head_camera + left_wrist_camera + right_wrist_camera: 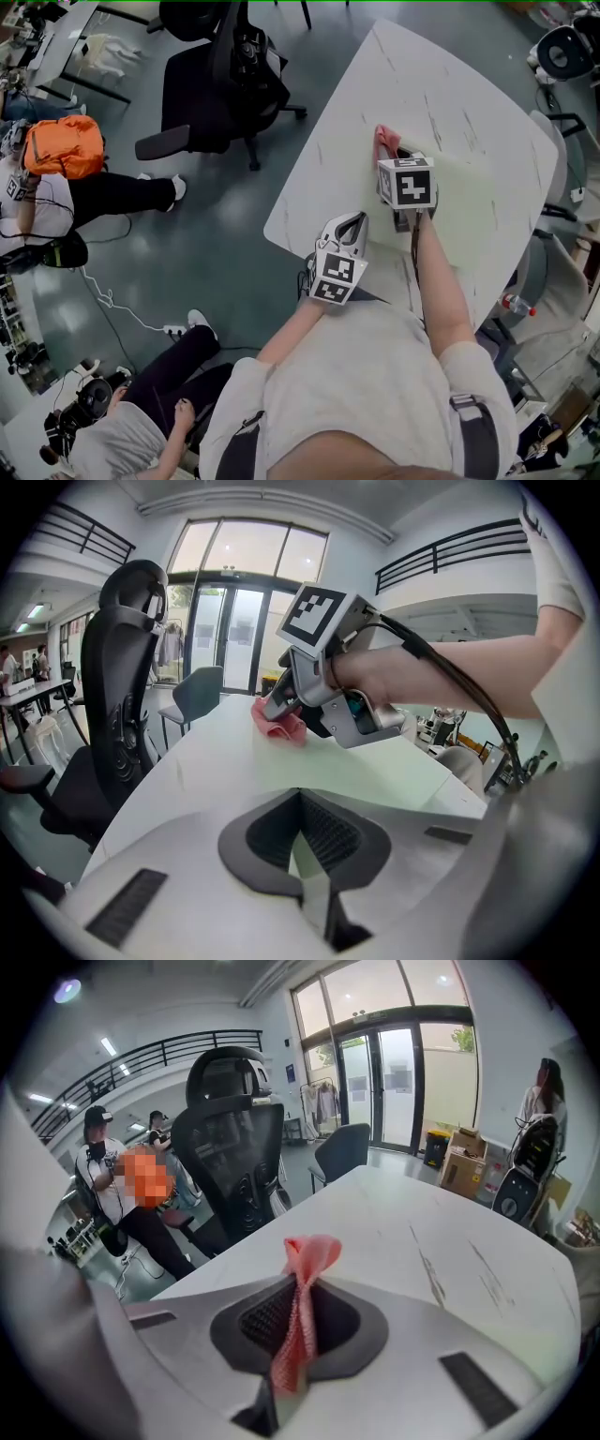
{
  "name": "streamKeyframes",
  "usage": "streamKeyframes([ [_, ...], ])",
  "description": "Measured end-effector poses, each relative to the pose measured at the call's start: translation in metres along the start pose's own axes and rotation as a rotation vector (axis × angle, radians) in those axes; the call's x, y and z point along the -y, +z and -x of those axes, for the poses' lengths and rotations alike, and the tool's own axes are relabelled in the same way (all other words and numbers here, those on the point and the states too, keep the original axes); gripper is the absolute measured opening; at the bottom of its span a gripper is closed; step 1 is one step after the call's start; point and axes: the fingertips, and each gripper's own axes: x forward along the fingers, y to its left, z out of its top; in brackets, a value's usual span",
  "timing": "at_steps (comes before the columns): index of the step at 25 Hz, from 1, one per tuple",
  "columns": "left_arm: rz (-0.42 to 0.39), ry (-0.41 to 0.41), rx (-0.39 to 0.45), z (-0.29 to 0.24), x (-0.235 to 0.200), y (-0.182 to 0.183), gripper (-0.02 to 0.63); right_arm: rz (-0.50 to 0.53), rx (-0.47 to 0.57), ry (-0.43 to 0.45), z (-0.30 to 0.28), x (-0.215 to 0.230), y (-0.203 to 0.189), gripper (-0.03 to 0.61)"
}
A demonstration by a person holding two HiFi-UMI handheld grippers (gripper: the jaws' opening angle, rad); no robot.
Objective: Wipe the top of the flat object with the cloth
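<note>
Two grippers were over a white table [319, 178], each w/ its marker cube on top. R gripper [391, 157] was reached out further, arm nearly straight, jaws clamped tight on a pink cloth [309, 1255]. R gripper view showed the cloth pinched betw. the pads, a bunched end sticking out past the tips and the rest trailing back betw. the jaws. In L gripper view that bunched end was down on the surface at the far end of a pale green mat [375, 771], the flat thing lying on the table. Whether the cloth sat on the mat's edge or on bare table just beside it, couldn't tell. In head view the mat lay toward the table's right side. L gripper [299, 803] hung back by the table's near edge, close to the person's body. Its jaws were closed together w/ nothing betw. them, pointing toward the R gripper and cloth. Black office chair [220, 80] stood on the floor just off the table's left side. Further left, an orange backpack [64, 145] was next to a person sitting on the floor, and another person sat at bottom left. White power strip [173, 330] w/ its cable lay on the floor betw. them.
</note>
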Motion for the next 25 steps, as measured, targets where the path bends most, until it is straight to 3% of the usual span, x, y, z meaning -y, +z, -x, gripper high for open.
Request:
streamKeyframes([
  [25, -0.029, 0.030, -0.001, -0.001, 0.001, -0.001, 0.012, -0.197, 0.022, -0.140, 0.059, 0.111, -0.058, 0.029],
])
